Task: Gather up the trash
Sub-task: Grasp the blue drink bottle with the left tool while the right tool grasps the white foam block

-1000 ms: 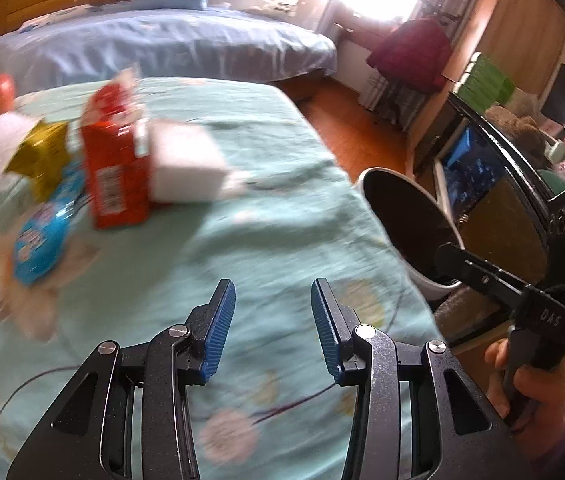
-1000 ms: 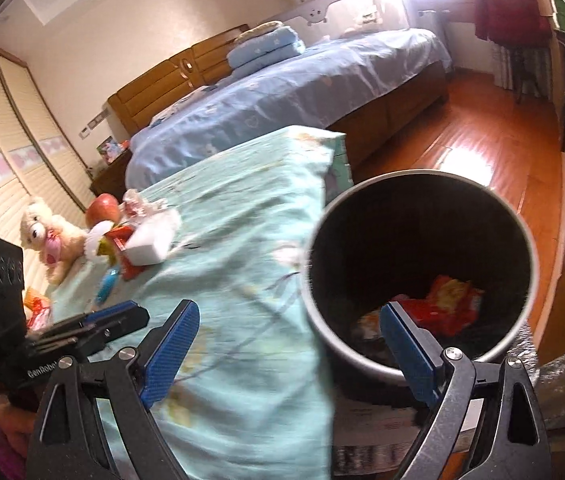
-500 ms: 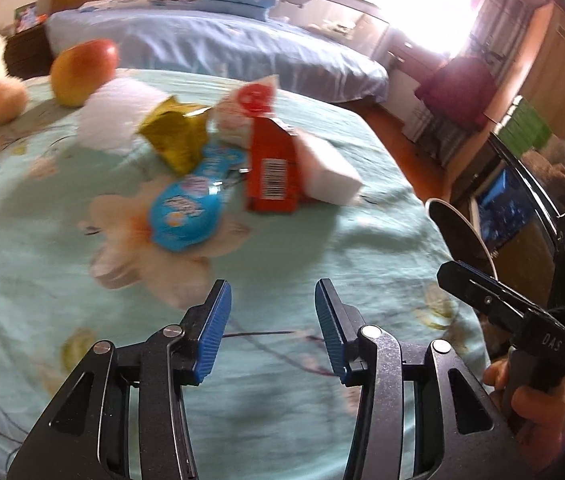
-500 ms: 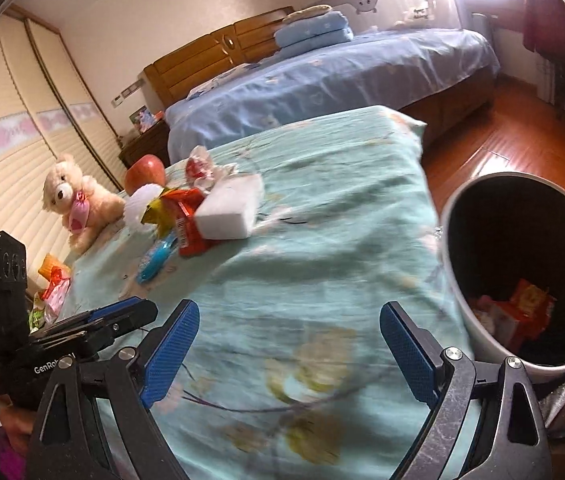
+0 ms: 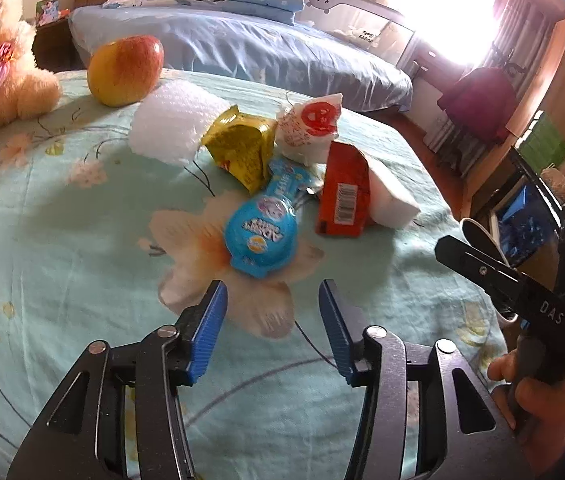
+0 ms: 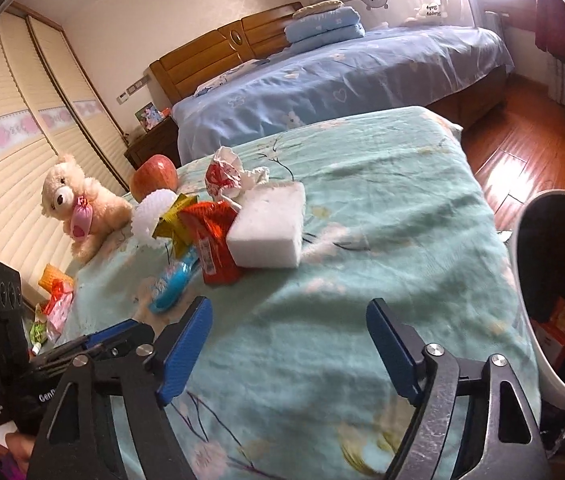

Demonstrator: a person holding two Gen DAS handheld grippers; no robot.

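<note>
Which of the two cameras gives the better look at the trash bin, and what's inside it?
The right wrist view. There the trash bin stands beside the bed with its dark inside open to the camera and a red and yellow wrapper at the bottom. The left wrist view catches only a thin slice of its white rim.

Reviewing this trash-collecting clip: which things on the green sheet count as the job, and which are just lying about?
Job:
blue wrapper
red packet
gold wrapper
crumpled paper wrapper
white foam block
white foam netting
bin

Lying about:
apple
teddy bear
</note>
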